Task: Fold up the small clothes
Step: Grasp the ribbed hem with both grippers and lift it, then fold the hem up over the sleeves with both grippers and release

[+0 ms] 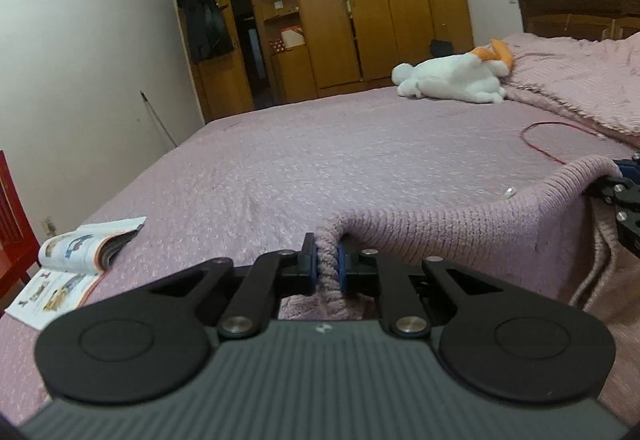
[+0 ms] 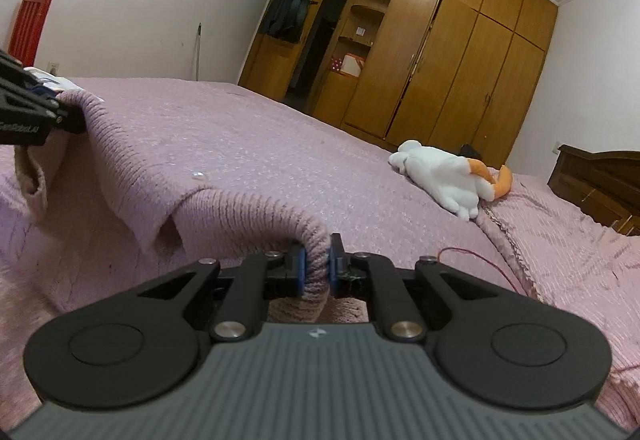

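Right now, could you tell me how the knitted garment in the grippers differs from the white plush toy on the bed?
The pink knitted garment is lifted off the bed, pinched by the left gripper and the right gripper; the white plush toy lies untouched. The garment hangs as a flat ribbed sheet between the grippers; the toy is a stuffed lump with orange parts. The garment is near the cameras; the toy lies far off, beside the rumpled blanket. Both are soft.
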